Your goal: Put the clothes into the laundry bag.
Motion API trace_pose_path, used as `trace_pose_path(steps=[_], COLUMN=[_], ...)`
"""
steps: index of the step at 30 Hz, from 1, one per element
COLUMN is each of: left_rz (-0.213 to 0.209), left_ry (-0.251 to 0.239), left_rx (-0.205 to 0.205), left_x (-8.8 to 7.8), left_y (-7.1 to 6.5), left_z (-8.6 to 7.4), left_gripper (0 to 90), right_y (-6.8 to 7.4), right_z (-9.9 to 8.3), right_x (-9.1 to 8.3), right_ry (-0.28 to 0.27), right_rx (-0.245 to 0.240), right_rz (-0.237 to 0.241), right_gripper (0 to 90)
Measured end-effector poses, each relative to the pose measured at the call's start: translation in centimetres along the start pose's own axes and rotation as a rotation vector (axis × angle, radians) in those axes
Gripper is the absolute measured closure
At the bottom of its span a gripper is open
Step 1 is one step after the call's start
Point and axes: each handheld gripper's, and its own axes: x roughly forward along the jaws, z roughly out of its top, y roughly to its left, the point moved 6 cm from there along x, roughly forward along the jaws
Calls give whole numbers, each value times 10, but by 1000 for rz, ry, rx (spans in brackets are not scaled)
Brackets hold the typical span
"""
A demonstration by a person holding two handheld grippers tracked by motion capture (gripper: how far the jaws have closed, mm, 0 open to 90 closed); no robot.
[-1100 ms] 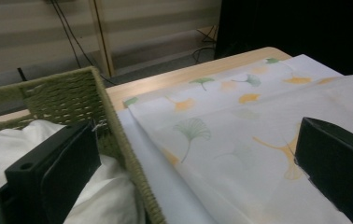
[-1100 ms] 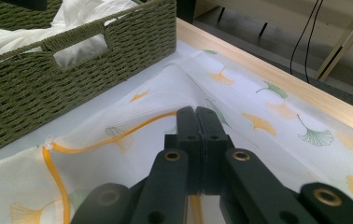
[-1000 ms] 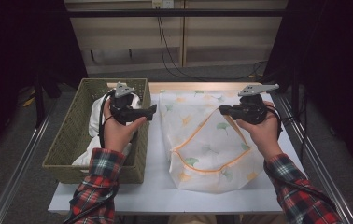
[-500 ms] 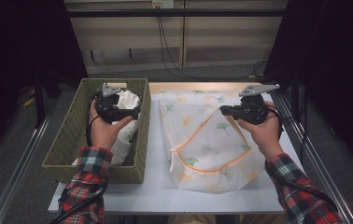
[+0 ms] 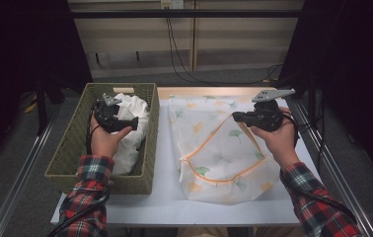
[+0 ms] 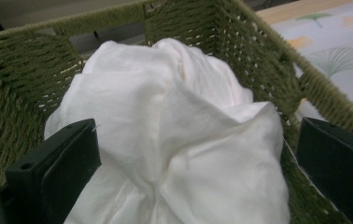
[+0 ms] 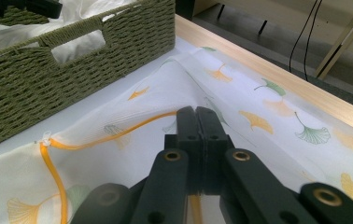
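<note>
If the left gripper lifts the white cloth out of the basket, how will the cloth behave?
The white cloth lies crumpled in soft folds, so it will probably hang limp and stretch out. It looks thin, so likely light. A trailing end may drag on the woven basket wall, since it fills the space between the open left gripper jaws.

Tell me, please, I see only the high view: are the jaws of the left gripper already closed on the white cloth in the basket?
Observer: No. In the left gripper view the left gripper is open, with one jaw on each side of the white cloth, and it is not pressing it.
Operator: And does the other one hold the bag?
Observer: Yes. In the right gripper view the right gripper is shut on the leaf-print bag, right at its orange zip.
</note>
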Motion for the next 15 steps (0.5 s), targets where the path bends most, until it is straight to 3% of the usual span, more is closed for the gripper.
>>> trace_pose_path(steps=[4,15], left_rz=[-6,-10], left_ry=[30,82], left_rx=[-11,13], left_x=[7,14], left_y=[0,0], left_z=[-6,-10], left_gripper=[2,1], right_y=[-1,0], right_z=[-1,-1], right_x=[0,0], right_ry=[2,-2], right_rx=[6,8], right_rz=[-6,-6], right_gripper=[894,894])
